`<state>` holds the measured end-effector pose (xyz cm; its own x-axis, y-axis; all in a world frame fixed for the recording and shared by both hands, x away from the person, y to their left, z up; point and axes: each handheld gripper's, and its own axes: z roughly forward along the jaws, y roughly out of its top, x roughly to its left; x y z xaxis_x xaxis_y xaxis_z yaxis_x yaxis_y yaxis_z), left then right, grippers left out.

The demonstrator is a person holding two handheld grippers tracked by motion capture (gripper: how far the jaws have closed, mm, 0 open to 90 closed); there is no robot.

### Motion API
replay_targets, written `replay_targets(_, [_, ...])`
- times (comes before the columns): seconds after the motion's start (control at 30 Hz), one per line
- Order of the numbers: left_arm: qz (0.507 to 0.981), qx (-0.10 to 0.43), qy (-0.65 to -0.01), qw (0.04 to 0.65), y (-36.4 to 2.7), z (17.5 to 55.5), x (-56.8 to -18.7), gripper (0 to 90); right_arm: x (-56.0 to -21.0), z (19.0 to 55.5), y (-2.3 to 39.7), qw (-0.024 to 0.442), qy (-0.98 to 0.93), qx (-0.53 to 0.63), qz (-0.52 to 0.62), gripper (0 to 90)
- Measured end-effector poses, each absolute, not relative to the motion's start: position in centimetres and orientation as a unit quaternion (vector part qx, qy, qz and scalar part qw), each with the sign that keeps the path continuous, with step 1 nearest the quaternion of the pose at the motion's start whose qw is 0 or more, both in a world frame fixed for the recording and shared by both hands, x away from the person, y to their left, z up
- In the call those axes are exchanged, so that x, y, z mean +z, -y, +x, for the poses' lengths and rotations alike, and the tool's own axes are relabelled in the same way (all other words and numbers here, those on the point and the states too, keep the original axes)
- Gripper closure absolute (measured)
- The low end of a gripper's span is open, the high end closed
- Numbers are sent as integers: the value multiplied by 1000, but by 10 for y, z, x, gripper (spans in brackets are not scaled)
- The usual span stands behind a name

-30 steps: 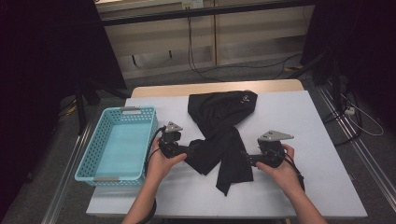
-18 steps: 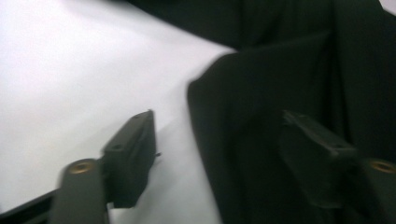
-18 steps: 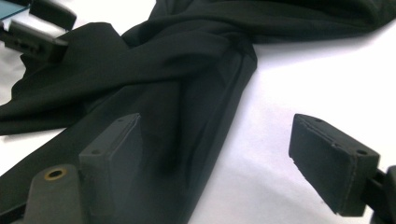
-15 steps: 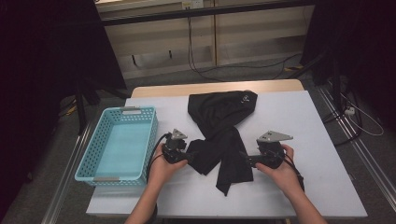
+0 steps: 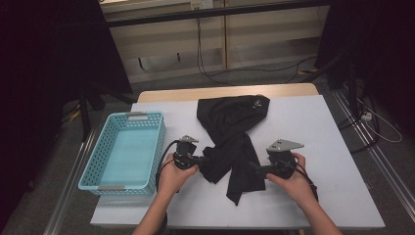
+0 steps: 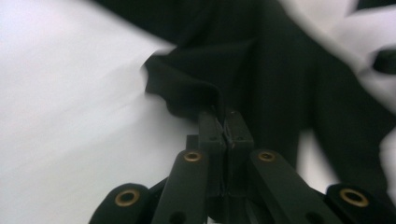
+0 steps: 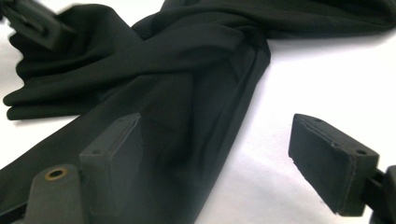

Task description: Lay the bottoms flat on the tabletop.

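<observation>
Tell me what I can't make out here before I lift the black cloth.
- Left hand-held gripper: blurred left gripper view; how much black cloth its closed jaws pinch is unclear.
- Small pale detail on the cloth, high view: too small.
- Basket bottom: near wall hides its near edge.

The cloth (image 5: 234, 142) lies mid-bench (image 5: 323, 127), running from the far edge toward the person. The basket (image 5: 125, 152) sits at the bench's left edge, well apart from it. The left gripper (image 5: 203, 160) meets the cloth's left edge, the right gripper (image 5: 254, 169) its right.
</observation>
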<state>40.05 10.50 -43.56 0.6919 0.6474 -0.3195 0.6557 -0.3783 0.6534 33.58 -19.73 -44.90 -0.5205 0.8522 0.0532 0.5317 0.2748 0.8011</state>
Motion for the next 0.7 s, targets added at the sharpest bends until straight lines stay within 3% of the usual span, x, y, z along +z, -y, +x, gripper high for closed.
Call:
replay_targets(0.2, [822, -5, -355, 444, -91, 391, -413, 882, -448, 333, 195, 194, -774, 411, 441, 165])
replay_targets(0.7, [836, 13, -337, 433, -88, 389, -417, 878, -447, 329, 186, 191, -784, 417, 419, 171])
